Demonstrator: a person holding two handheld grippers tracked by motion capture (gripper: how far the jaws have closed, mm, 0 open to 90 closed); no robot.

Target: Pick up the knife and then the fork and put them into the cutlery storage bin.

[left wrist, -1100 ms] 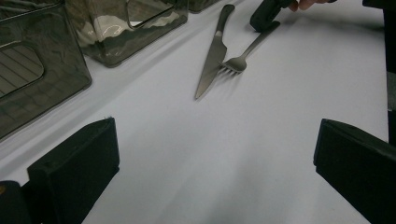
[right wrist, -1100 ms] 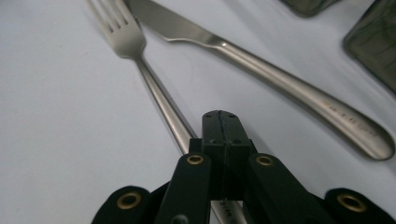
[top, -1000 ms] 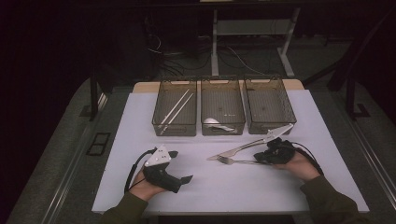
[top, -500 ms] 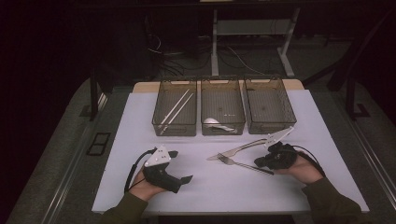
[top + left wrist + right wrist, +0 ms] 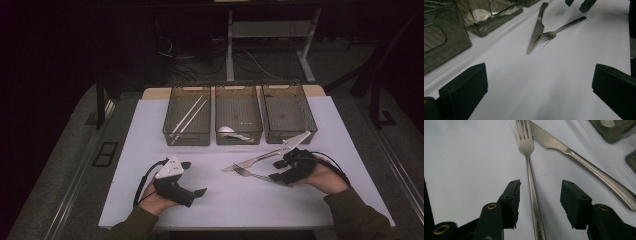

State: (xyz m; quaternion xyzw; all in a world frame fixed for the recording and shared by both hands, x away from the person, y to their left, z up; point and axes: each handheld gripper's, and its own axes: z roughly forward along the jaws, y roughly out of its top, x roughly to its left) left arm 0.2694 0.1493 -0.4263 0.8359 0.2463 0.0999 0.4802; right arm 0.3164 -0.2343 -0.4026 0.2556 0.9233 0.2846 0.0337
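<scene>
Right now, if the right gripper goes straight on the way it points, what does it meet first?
The right gripper, jaws open and just widened, straddles the fork's handle without touching it. Straight on it would run along the fork to the tines, where they cross the knife. Its height above the table is hard to judge.

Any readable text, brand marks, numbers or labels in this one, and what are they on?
No text can be read.
Fork handle: a small stamped mark near its end, too blurred to read.
Knife handle: faint stamped marks, too small to read.
Bins, table, right hand-held gripper: no lettering.
</scene>
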